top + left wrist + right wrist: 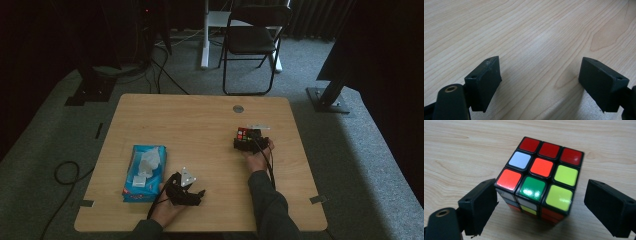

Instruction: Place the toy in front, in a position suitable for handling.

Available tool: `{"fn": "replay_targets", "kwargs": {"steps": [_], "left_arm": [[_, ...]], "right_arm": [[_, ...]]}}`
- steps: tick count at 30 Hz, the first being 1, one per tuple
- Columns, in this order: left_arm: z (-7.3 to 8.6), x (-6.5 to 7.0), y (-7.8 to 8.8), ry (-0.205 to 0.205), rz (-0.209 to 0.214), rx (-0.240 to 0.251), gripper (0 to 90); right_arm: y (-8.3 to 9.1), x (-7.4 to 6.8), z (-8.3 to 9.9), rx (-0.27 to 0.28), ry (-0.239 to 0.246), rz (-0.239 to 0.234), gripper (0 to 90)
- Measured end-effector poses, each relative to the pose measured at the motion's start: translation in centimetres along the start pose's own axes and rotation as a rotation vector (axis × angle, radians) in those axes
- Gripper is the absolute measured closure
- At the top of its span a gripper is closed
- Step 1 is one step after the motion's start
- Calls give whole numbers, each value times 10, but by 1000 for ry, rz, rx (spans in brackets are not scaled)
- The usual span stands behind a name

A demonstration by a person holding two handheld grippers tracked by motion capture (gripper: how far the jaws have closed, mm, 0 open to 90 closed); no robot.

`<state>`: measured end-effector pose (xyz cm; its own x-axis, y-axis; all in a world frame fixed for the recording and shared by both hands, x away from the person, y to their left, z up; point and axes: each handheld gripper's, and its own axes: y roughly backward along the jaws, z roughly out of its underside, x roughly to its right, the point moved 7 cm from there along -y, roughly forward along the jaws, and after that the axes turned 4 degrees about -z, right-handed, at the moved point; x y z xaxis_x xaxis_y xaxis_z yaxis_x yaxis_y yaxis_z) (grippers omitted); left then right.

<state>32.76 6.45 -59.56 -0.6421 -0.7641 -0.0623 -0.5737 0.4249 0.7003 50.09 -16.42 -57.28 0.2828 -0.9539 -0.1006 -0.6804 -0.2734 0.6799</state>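
A scrambled puzzle cube (540,178) with red, orange, yellow, green and white stickers stands on the wooden table (200,130). In the high view the cube (243,133) sits right of centre. My right gripper (541,202) is open, its jaws flanking the cube's near side with a gap on the right; the left jaw is close to the cube's corner. My right gripper (248,140) is just behind the cube from the person's side. My left gripper (197,196) rests low near the front edge, open (539,80), with bare wood between its jaws.
A blue tissue pack (145,172) lies at the front left, beside the left hand. A round grey grommet (238,108) is set in the table's far side. A black folding chair (252,42) stands on the carpet beyond the table.
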Motion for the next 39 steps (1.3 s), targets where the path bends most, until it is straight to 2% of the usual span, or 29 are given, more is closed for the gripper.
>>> {"fn": "replay_targets", "kwargs": {"steps": [3,5,10,17,24,27,29,30,31,39], "left_arm": [[0,0,0,0,0,0,180],[0,0,0,0,0,0,180],[0,0,0,-1,0,0,180],[0,0,0,0,0,0,180],[0,0,0,0,0,0,180],[0,0,0,0,0,0,180],[0,0,0,0,0,0,180],[0,0,0,0,0,0,180],[0,0,0,0,1,-1,179],[0,0,0,0,1,0,179]], "right_arm": [[-4,1,0,-9,-5,-4,155],[-3,1,0,-4,-4,-15,224],[1,4,-1,7,15,-29,331],[5,5,1,8,58,-56,340],[9,-2,5,6,100,-88,342],[11,-8,7,4,132,-106,342],[11,-8,7,4,132,-106,342],[12,-10,8,7,142,-115,342],[13,-17,11,11,173,-134,342],[19,-40,19,15,272,-196,343]]}}
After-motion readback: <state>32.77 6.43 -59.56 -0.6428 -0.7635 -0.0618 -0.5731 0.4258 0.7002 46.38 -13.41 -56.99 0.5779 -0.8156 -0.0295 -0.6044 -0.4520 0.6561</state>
